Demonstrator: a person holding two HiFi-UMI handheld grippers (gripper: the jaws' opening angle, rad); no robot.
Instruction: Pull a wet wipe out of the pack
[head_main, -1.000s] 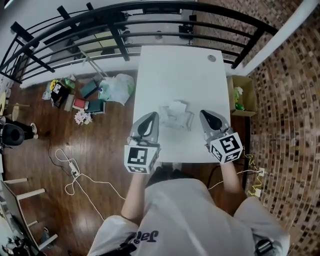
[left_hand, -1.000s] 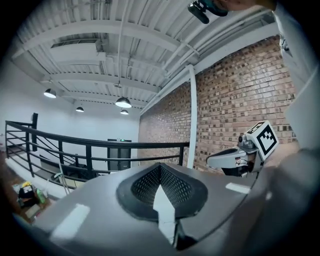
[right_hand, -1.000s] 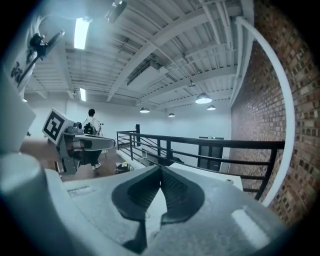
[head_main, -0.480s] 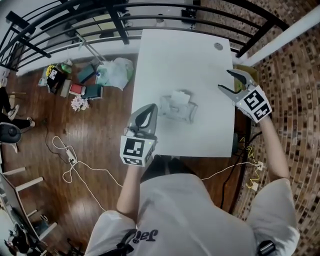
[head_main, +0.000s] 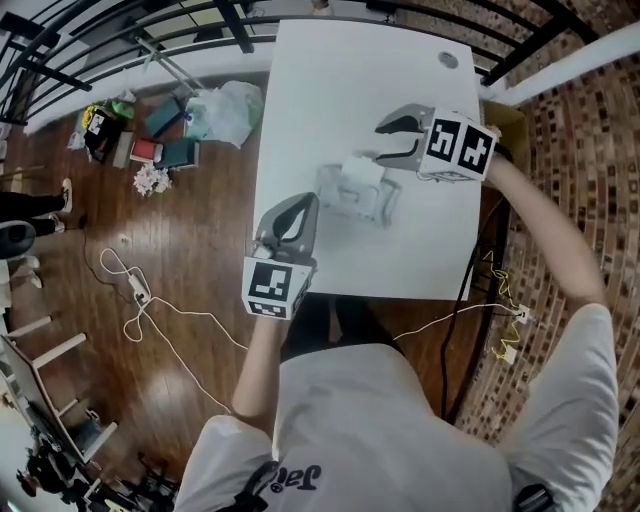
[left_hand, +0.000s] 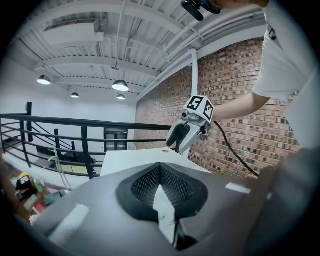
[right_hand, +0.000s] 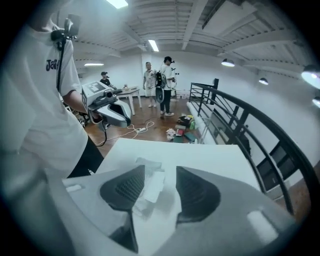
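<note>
Two grippers worked over the white table (head_main: 340, 70): your right gripper (head_main: 381, 143) was closing wide jaws around the white wet wipe (head_main: 362, 170) atop the clear plastic pack (head_main: 350, 197) mid-table, not gripping; your left gripper (head_main: 300, 207) sat pinched shut, empty.

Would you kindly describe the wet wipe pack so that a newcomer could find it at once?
Find the white rectangular table beside the black railing. Near its middle lies a soft translucent pack with a white wipe poking out. The table's only other item is a small grey round cap in a far corner.
</note>
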